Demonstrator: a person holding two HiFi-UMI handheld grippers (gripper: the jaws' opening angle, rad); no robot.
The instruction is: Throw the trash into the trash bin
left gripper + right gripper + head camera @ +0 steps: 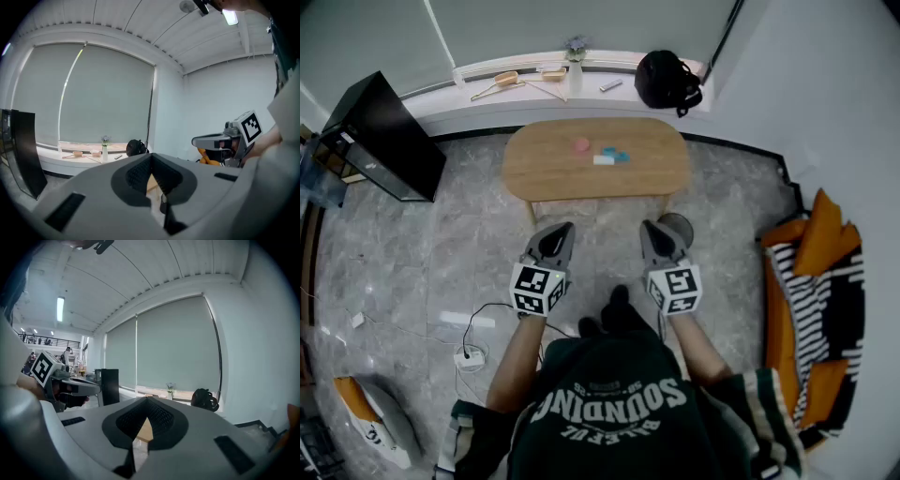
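As a person stands facing a low wooden table point(656, 173), both forearms reach forward from the body, side by side and a little apart, each hand carrying a gripper that points toward the table and tilts slightly down. Left gripper point(562, 228) is clenched with nothing in it; its own view shows the two jaws meeting at the tips, with only floor and a table edge seen through the gap behind them. Right gripper point(650, 228) is likewise shut tight and empty. Their marker cubes sit level with each other, just ahead of the wrists, and neither gripper touches anything.

Three small pieces of trash lie untouched near the middle of the tabletop, well beyond both grippers: a pink piece point(581, 144) to the left, a blue piece point(614, 154) to the right, and a white piece point(603, 160) just in front of the blue one. A round grey trash bin point(678, 226) stands on the floor at the table's near right edge, just beside the right gripper's tip. On the far window ledge point(487, 94) rests a black backpack point(664, 79); an orange striped sofa point(825, 281) lines the right wall.
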